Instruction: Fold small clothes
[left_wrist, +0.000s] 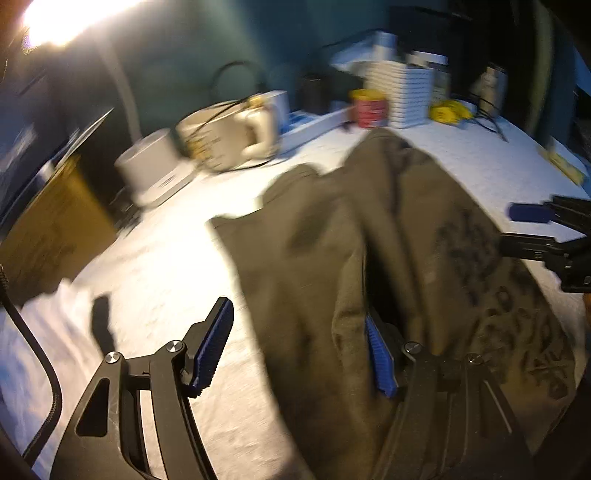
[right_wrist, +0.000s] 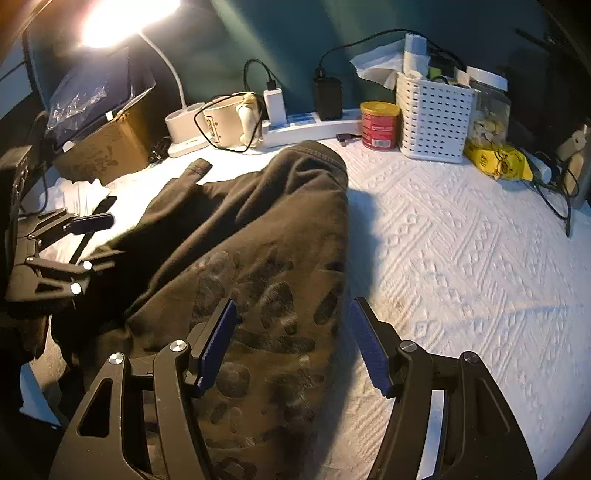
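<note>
A dark olive garment with a faded black print (right_wrist: 258, 236) lies bunched on the white textured cloth (right_wrist: 461, 240). It also shows in the left wrist view (left_wrist: 369, 240). My left gripper (left_wrist: 299, 354) is open at the garment's left edge; its right finger sits under a fold of the fabric. It also shows at the left of the right wrist view (right_wrist: 92, 240). My right gripper (right_wrist: 291, 347) is open over the garment's printed near edge. Its fingers (left_wrist: 532, 214) show at the right of the left wrist view.
Along the back stand a cream mug (right_wrist: 229, 122), a lamp base (right_wrist: 181, 125), a power strip with chargers (right_wrist: 310, 125), a red tin (right_wrist: 380, 125), a white basket (right_wrist: 436, 114), a jar (right_wrist: 487, 107) and a yellow packet (right_wrist: 495, 158). A cardboard box (right_wrist: 107, 147) is at the left.
</note>
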